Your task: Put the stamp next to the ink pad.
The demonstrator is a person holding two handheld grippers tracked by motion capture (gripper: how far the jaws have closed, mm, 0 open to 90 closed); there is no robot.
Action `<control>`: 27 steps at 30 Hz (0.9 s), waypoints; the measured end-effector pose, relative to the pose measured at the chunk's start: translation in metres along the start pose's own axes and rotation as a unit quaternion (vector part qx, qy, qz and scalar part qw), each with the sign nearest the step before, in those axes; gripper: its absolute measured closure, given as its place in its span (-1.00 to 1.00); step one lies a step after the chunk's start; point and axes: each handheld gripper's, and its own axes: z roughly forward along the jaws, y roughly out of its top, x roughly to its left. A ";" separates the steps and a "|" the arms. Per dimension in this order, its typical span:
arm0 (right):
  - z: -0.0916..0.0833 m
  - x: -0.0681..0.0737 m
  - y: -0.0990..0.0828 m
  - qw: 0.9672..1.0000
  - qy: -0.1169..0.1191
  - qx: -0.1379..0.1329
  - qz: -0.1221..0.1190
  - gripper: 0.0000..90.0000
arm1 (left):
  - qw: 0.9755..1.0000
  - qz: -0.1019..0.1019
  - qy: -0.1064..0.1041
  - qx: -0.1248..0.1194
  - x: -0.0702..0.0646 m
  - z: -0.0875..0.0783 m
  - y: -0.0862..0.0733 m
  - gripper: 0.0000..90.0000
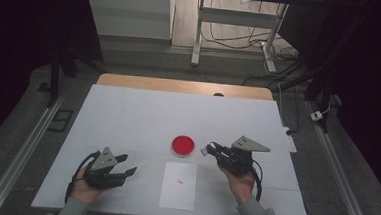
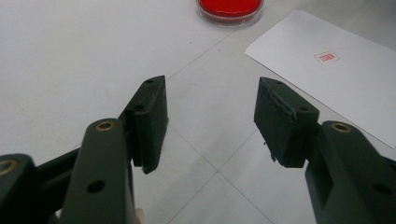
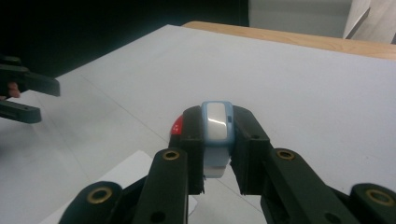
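We have the small pale-blue and white plastic stamp pinched upright between the right gripper jaws, pads tight on its two flat sides so the stamping face stays free; in the high view the right gripper sits above the table just right of the round red ink pad in its clear dish, stamp end aimed at it, so we judge the next step is an inking dab; the white paper sheet lies flat just in front of the pad, near the table's front edge, already carrying one small red rectangular stamp mark; left gripper has its jaws parted with nothing between them, parked low over the white table left of the sheet; we read that as standby, close enough to pin the paper if it lifts with the stamp; pad and paper sit side by side so ink-to-paper travel stays short.
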 end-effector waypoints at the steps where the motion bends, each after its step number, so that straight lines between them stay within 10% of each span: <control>1: 0.001 -0.001 0.000 1.000 -0.001 0.002 -0.001 0.67 | 1.000 0.000 0.000 0.000 0.000 0.000 0.000 -0.02; 27: 0.047 -0.011 -0.014 0.994 -0.033 0.093 -0.051 0.67 | 1.000 -0.001 -0.002 0.005 0.002 0.001 -0.001 -0.03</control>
